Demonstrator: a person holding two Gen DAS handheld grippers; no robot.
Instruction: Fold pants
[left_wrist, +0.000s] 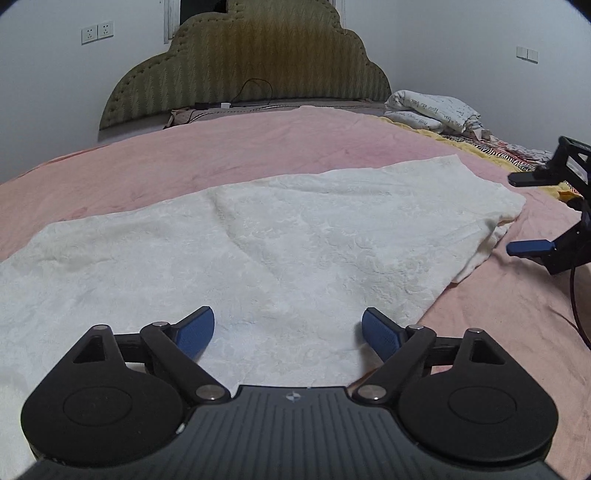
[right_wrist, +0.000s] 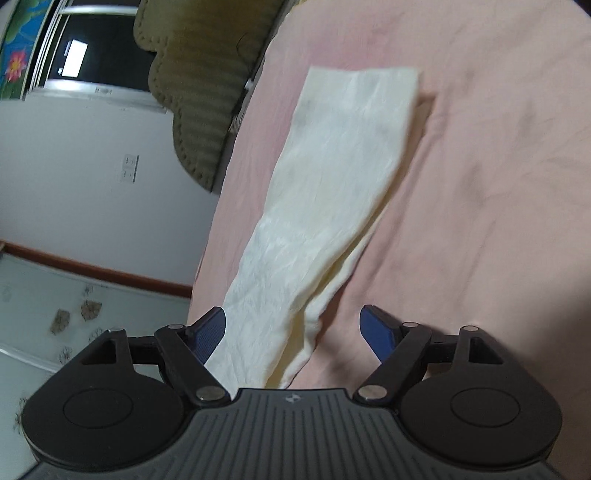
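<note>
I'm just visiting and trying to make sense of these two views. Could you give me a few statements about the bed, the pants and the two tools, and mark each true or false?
1. The pants are cream-white and lie on a pink bedspread. True.
2. The left gripper is clamped on the cloth. False: its blue fingers stand wide apart above the pants, pressing nothing.
3. The right gripper has its fingers open. True; the cloth lies between them, ungripped.
4. The pants are spread with both legs side by side. False: they lie in one long narrow strip.
5. A folded white quilt sits near the headboard. True.
</note>
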